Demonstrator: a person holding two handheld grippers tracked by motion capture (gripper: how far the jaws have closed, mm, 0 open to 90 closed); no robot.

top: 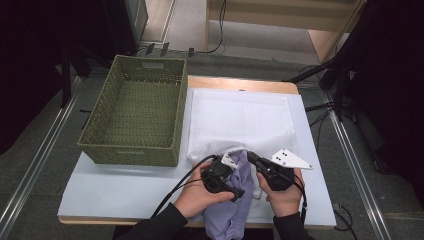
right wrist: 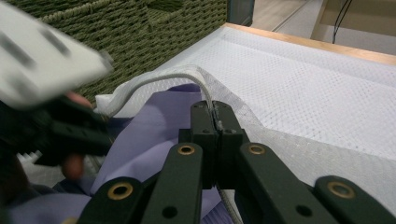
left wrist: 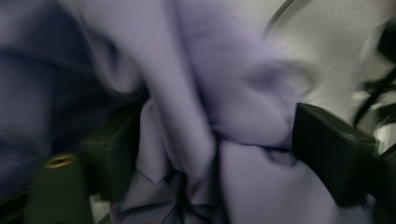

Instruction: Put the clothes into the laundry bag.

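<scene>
We see a lilac garment (top: 235, 200) lying at the near edge of the desk (top: 125, 190), its upper end tucked into the mouth of a white mesh bag (top: 240, 122) and its lower end hanging over the desk's front edge between the person's two hands. The bag lies flat on the desk's right half, just beside a green woven basket (top: 137, 112) that stands on the left half.

In the left gripper (top: 225, 172) view, the fingers (left wrist: 334, 154) stand apart with bunched folds of the lilac garment (left wrist: 205, 116) between them; the picture is blurred, and the cloth seems loose between the pads rather than pinched.

In the right gripper (right wrist: 215, 122) view, the fingers are closed together on the corded rim of the mesh bag (right wrist: 303, 93), holding the opening lifted, and the lilac cloth (right wrist: 159, 126) passes under that raised rim. In the high view the right gripper (top: 252, 159) sits at the bag's mouth, close to the left one, with the garment between them.
</scene>
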